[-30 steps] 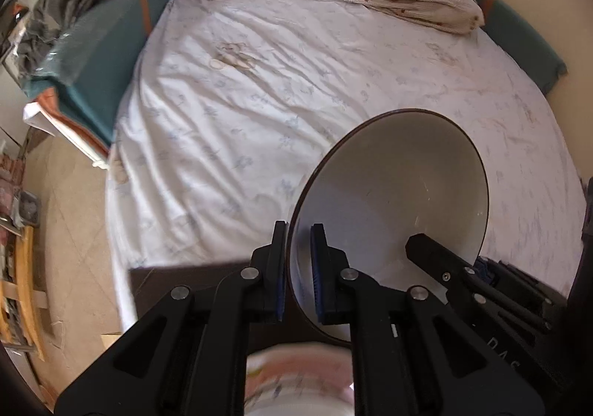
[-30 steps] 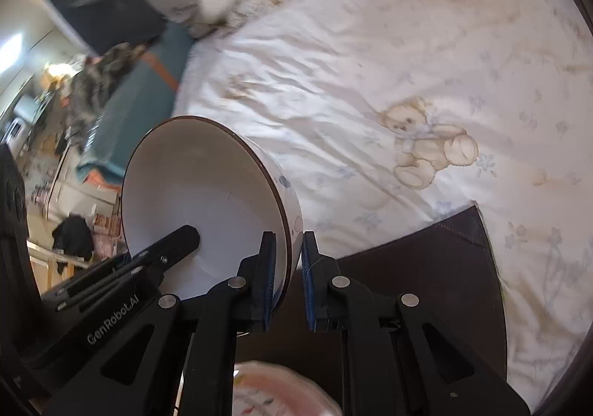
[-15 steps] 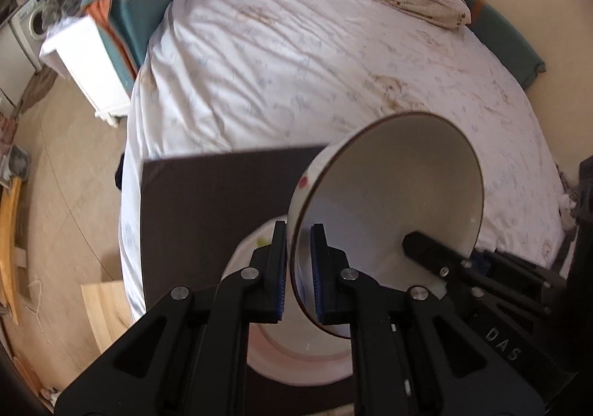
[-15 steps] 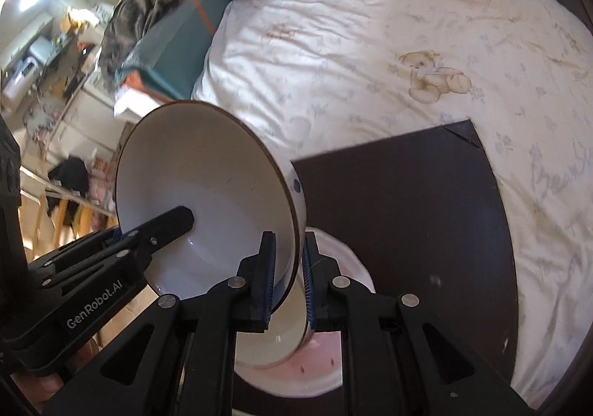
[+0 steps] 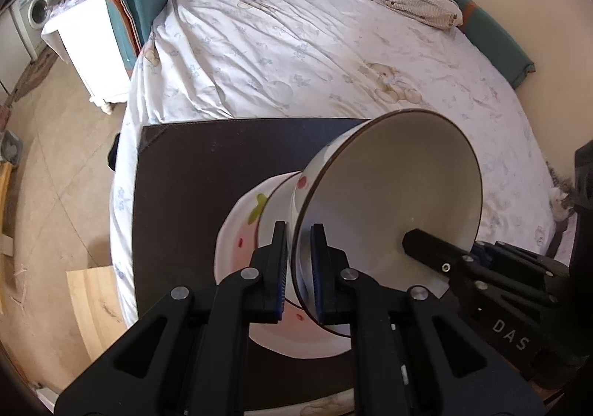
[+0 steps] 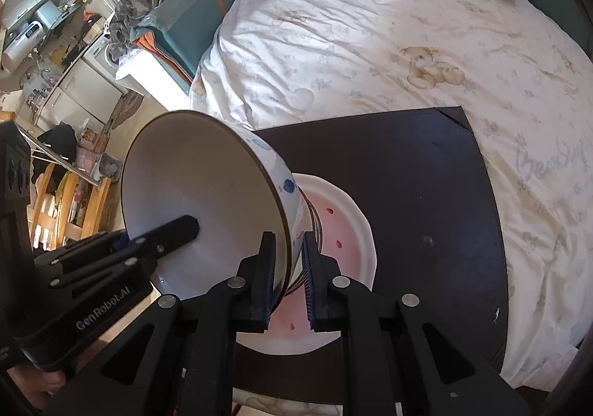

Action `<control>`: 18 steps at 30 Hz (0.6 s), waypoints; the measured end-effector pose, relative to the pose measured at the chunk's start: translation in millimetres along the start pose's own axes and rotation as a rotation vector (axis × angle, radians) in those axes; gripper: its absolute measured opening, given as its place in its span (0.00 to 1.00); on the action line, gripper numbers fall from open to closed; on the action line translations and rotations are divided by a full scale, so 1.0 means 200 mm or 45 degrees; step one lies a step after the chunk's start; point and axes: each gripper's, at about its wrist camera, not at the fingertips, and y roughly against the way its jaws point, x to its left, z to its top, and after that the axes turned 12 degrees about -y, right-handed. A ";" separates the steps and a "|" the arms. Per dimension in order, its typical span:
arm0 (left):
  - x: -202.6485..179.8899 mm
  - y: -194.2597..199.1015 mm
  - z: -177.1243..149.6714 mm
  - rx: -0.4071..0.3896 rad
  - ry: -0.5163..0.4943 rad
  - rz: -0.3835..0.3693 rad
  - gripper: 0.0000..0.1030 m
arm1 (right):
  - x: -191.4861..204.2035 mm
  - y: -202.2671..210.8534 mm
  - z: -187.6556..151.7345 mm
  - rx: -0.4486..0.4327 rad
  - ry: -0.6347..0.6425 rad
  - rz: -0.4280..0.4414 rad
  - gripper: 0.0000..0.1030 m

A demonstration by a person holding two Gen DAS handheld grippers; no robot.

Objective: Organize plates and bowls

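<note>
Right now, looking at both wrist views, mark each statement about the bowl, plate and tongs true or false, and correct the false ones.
1. Both tongs grip the same bowl by its rim. True: left tongs, right tongs.
2. The bowl is upright. False: it is tilted.
3. A plate lies on the dark mat. True.
4. The mat lies on bare floor. False: it lies on the bed.
5. The bowl holds food. False: its inside is empty.

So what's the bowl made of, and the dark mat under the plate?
The bowl looks like glazed ceramic: glossy white inside, thin brown rim, painted dots outside. The mat looks like dark brown faux leather, flat and matte with clipped corners; I can't be certain.
</note>
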 end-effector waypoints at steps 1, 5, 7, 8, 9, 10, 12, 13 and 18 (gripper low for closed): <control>0.00 -0.01 0.00 0.007 0.005 0.002 0.09 | -0.01 -0.02 0.00 0.022 -0.015 0.008 0.15; 0.05 -0.06 -0.03 0.079 0.045 0.002 0.09 | -0.03 -0.11 -0.02 0.103 -0.059 0.025 0.14; 0.06 -0.08 -0.04 0.099 0.051 0.007 0.09 | -0.02 -0.15 -0.04 0.126 -0.055 0.018 0.14; 0.07 -0.08 -0.04 0.105 0.057 0.012 0.09 | -0.01 -0.16 -0.04 0.132 -0.055 0.014 0.14; 0.08 -0.09 -0.05 0.107 0.060 0.014 0.09 | -0.01 -0.17 -0.04 0.142 -0.056 0.013 0.14; 0.08 -0.09 -0.05 0.108 0.067 0.010 0.09 | -0.01 -0.19 -0.04 0.153 -0.060 0.015 0.14; 0.10 -0.10 -0.05 0.117 0.095 -0.013 0.09 | -0.01 -0.20 -0.04 0.163 -0.081 0.023 0.14; 0.11 -0.10 -0.05 0.123 0.109 -0.020 0.09 | -0.02 -0.21 -0.03 0.173 -0.103 0.029 0.14; 0.13 -0.13 -0.06 0.146 0.155 -0.045 0.10 | -0.04 -0.23 0.00 0.202 -0.164 0.058 0.18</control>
